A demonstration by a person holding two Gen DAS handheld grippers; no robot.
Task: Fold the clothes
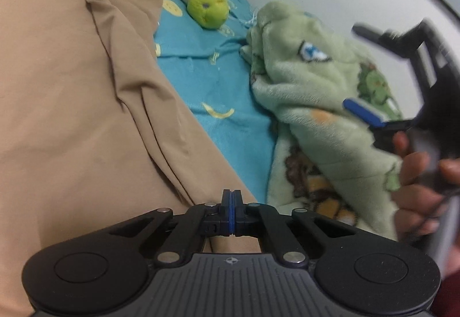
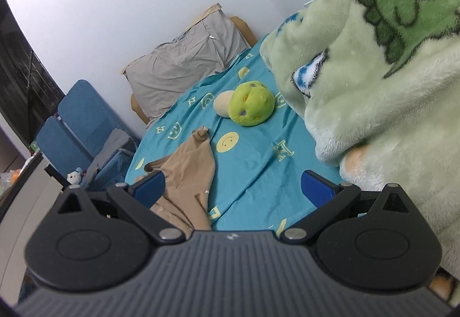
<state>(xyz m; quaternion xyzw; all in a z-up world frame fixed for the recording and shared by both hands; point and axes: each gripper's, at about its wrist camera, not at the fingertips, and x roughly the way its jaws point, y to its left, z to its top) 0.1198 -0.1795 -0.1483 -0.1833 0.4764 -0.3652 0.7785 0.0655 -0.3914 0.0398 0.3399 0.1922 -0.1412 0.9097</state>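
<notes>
Even, soft indoor light, moderately bright, no clear source direction. Shadows faint, only in folds of tan garment. No glare. Strong fisheye bending, dark vignette at corners in both views. Left wrist view: right gripper and hand motion-blurred at right edge. Right wrist view sharp; green fleece blanket slightly soft.

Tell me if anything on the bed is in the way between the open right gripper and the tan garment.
Nothing visible blocks it. The right gripper is open, and the tan garment lies just ahead by its left finger on the blue sheet. The green plush toy and fleece blanket sit farther off.
</notes>
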